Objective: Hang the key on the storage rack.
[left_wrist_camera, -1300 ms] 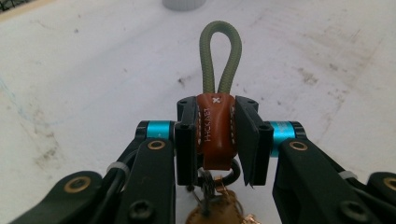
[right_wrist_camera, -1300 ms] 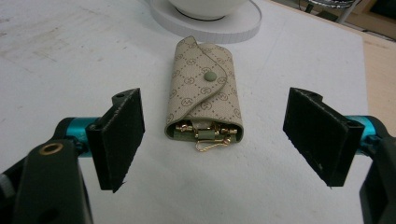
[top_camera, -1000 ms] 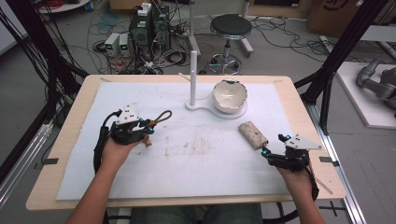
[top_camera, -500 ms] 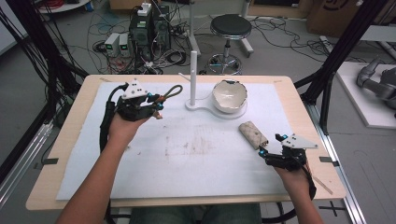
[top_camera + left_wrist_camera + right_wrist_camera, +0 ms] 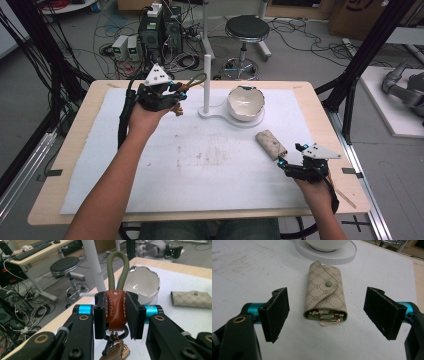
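Observation:
My left gripper (image 5: 115,312) (image 5: 181,93) is shut on a keychain (image 5: 114,308) by its brown leather tab, held up in the air at the back left of the table. Its olive cord loop (image 5: 196,80) points toward the white post (image 5: 207,82), and metal keys (image 5: 113,351) dangle below the tab. A beige patterned key pouch (image 5: 325,295) (image 5: 270,143) lies flat on the mat, snap flap shut, gold hardware showing at its near end. My right gripper (image 5: 327,315) (image 5: 286,165) stands open just short of the pouch, jaws wide on either side of it, touching nothing.
The post rises from a white base (image 5: 212,113) that also carries a white bowl (image 5: 245,102) with a wavy rim. A white mat (image 5: 150,170) covers the wooden table (image 5: 320,115). A round stool (image 5: 246,29) and cables lie on the floor beyond the far edge.
My left hand has lifted the keychain off the mat and carried it up and toward the far side, nearer the post. The right gripper and the pouch have stayed put.

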Available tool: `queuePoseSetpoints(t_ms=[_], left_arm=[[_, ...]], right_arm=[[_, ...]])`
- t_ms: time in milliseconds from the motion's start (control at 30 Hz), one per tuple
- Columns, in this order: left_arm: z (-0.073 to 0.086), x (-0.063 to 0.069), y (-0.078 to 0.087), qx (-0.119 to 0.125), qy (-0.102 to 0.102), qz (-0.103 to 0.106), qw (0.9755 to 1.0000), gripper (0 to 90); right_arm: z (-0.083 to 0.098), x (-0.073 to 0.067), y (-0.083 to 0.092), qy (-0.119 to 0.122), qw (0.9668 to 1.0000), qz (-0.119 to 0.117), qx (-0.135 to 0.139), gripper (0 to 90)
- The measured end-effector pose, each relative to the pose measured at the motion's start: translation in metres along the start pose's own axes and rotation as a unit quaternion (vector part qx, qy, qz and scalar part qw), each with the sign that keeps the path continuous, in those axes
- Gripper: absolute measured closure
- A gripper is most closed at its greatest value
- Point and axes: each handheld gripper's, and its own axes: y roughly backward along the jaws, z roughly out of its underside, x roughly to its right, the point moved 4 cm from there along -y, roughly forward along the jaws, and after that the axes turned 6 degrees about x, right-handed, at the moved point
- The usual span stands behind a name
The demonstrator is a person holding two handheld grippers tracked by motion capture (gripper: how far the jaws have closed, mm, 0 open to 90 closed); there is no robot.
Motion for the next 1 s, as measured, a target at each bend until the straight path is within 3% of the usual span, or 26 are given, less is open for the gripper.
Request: queuePoseSetpoints(t_ms=[233,633,733,800,833,933,1000], left_arm=[[-0.005,-0.001,-0.019,-0.007,0.001,0.001,1.0000,70.5],[0.008,-0.006,-0.043,-0.042,0.005,-0.013,0.9990,70.3],[0.012,-0.008,-0.046,-0.048,0.012,-0.018,0.9986,66.6],[0.013,-0.009,-0.045,-0.047,0.015,-0.025,0.9985,56.6],[0.014,-0.010,-0.045,-0.046,0.020,-0.026,0.9984,56.6],[0.018,-0.010,-0.040,-0.037,0.029,-0.023,0.9986,46.6],[0.022,-0.009,-0.035,-0.033,0.037,-0.020,0.9986,45.1]], right_arm=[[0.001,0.002,-0.001,0.000,1.0000,0.001,0.000,20.9],[0.001,0.002,-0.002,-0.001,1.0000,-0.001,-0.002,20.9],[0.001,0.001,-0.002,-0.001,1.0000,-0.001,-0.003,20.9],[0.001,0.001,-0.002,0.002,1.0000,-0.002,-0.002,20.9],[0.001,0.001,-0.002,0.002,1.0000,-0.002,-0.002,20.9],[0.000,0.000,-0.002,0.001,1.0000,-0.002,-0.002,20.9],[0.001,0.000,-0.002,0.001,1.0000,-0.002,-0.002,20.9]])
